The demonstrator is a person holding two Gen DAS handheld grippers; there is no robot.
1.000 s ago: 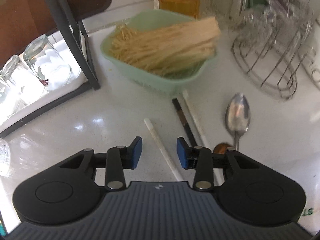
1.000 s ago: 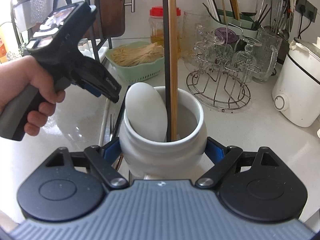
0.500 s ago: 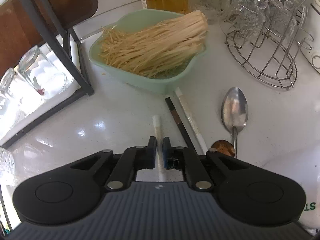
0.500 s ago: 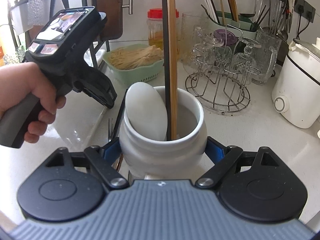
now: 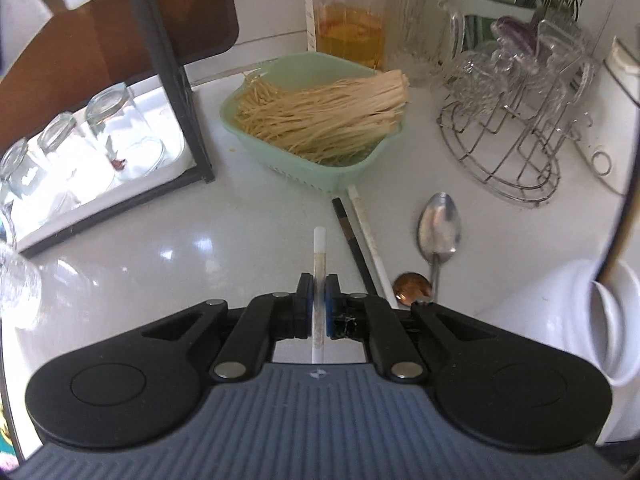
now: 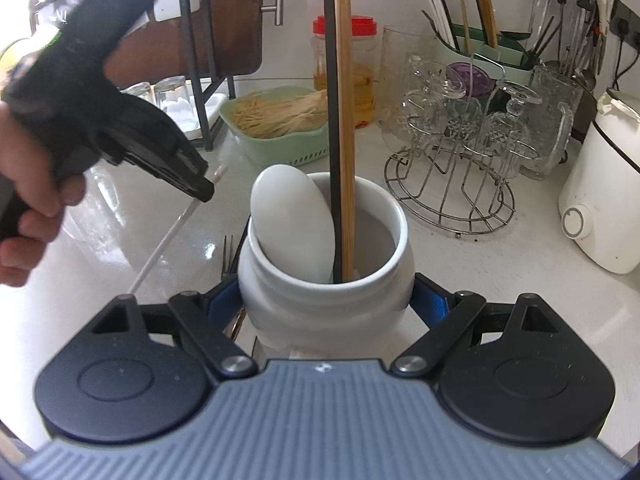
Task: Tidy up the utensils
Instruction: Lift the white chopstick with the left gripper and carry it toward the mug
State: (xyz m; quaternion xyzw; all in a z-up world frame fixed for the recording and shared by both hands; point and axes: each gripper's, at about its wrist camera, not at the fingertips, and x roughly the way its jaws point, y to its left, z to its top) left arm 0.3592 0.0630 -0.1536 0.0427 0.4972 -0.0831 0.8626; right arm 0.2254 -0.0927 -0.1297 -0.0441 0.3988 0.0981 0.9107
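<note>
Above the glossy white countertop (image 5: pixel 132 264), left gripper (image 5: pixel 319 306) pinching a thin white chopstick (image 5: pixel 319 256), lifted and ready to drop into the round white ceramic jar (image 6: pixel 324 280) clamped by right gripper (image 6: pixel 324 306); needs tilting upright beside black and wooden chopsticks
</note>
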